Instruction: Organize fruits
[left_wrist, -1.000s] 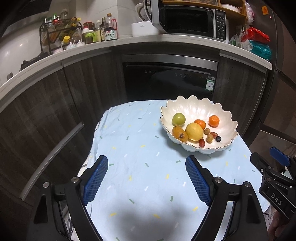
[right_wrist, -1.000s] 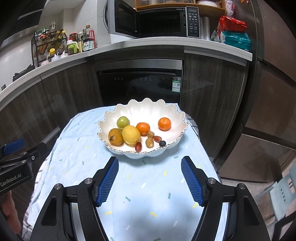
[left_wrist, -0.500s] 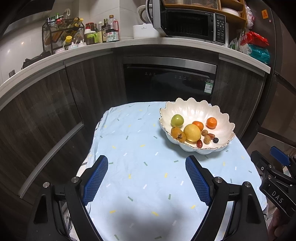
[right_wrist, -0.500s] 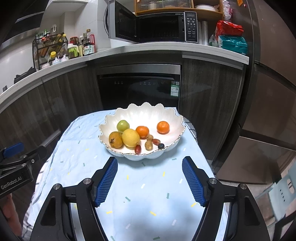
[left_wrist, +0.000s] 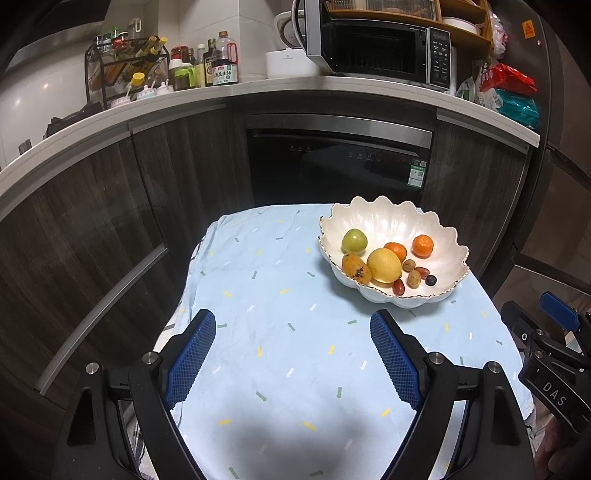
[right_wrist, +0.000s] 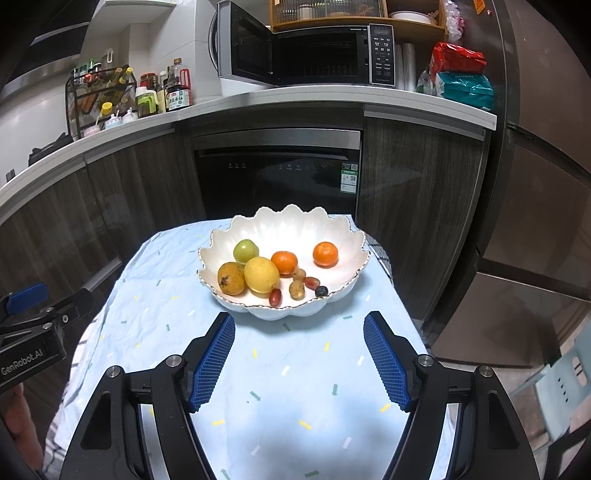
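A white scalloped bowl (right_wrist: 332, 230) (left_wrist: 388, 221) stands at the far right of a small table under a light blue cloth (left_wrist: 280, 332). In it lie a green apple (right_wrist: 245, 250), a lemon (right_wrist: 261, 274), a spotted brownish fruit (right_wrist: 231, 278), two oranges (right_wrist: 284, 262) (right_wrist: 325, 254) and several small fruits (right_wrist: 296, 289). My left gripper (left_wrist: 293, 350) hovers open over the bare cloth, left of and nearer than the bowl. My right gripper (right_wrist: 300, 356) is open just in front of the bowl, with nothing between its fingers.
Dark kitchen cabinets and a built-in dishwasher (right_wrist: 277, 173) stand behind the table. On the counter are an open microwave (right_wrist: 306, 51) and a bottle rack (left_wrist: 125, 70). A tall fridge (right_wrist: 546, 147) stands at the right. Each gripper shows at the edge of the other's view.
Both views have drawn back slightly: the bowl sits a little farther off and higher in frame than a second ago. Both grippers stay open with nothing held.
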